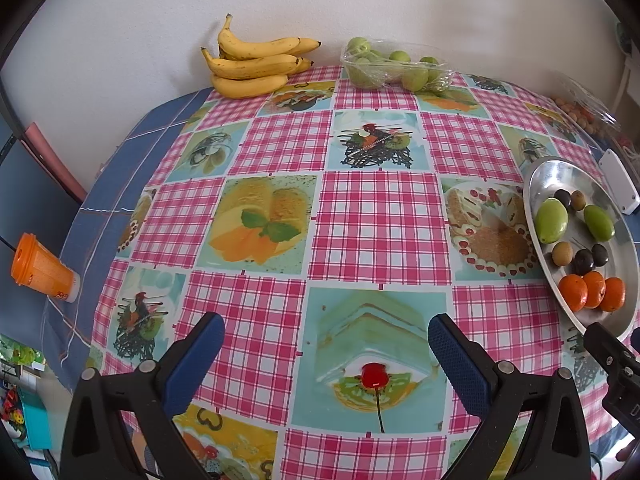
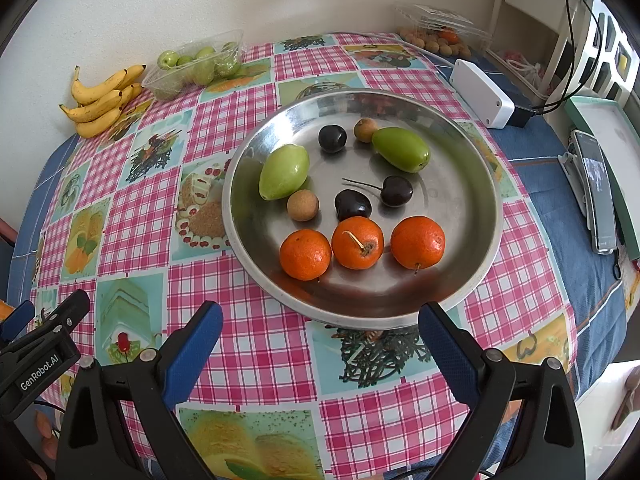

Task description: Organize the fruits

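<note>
Both my tongs are empty rn. Left gripper (image 1: 326, 330) is spread wide, hovering over bare tablecloth (image 1: 372, 216), nothing between the pads. Right gripper (image 2: 320, 320) same deal, spread wide, parked just in front of the near rim of the metal plate (image 2: 472, 184), touching nothing.

Plate's already got a decent load and it looks sorted-ish imo: three oranges (image 2: 357, 243) in a row along the near side, three dark cherries (image 2: 353, 205) around the middle, two brownish longan-type things (image 2: 303, 205), and two green fruits (image 2: 284, 172), one on the left of the plate and one toward the back right.

What's left, afaict: the bananas (image 1: 254, 64) sit at the far edge by the wall, well apart from the plate, and next to them a clear tub of green fruit (image 1: 394, 66), wrap on. There's also another clear pack w/ small brown fruit (image 2: 434, 42) at the far right corner. So I'd guess roughly halfway, depending on whether those packs need emptying. Bananas prob next for the left side.
</note>
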### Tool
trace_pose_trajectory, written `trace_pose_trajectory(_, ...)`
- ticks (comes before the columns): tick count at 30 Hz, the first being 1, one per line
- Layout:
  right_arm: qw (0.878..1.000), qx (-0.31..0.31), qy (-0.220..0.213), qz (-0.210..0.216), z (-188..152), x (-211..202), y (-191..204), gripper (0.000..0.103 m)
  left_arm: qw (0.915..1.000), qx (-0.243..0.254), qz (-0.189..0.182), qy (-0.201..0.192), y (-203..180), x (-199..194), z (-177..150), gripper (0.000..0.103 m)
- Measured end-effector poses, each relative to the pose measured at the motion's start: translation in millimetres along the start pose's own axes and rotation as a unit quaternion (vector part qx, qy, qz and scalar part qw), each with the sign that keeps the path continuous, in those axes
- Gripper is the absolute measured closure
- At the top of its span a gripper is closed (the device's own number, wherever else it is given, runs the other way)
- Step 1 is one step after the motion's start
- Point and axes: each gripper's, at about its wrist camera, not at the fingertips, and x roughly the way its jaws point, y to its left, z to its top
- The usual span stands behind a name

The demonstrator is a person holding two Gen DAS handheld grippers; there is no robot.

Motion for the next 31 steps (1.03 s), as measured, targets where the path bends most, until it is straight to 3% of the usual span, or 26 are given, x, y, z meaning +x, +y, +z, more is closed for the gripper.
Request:
trace_pose_trajectory(22,1.0,-0.001,0.0,0.001,-0.2,0.2,-0.1,0.005,1.0,-0.004,0.0,-0.002,2.9,-0.2,-0.8,0.0)
trace_pose_trajectory(31,1.0,-0.001,0.002,0.002,-3.2,1.0,0.8,0.005,0.9996,-0.011,-0.019,-0.019,3.3,-7.7,1.6,0.001)
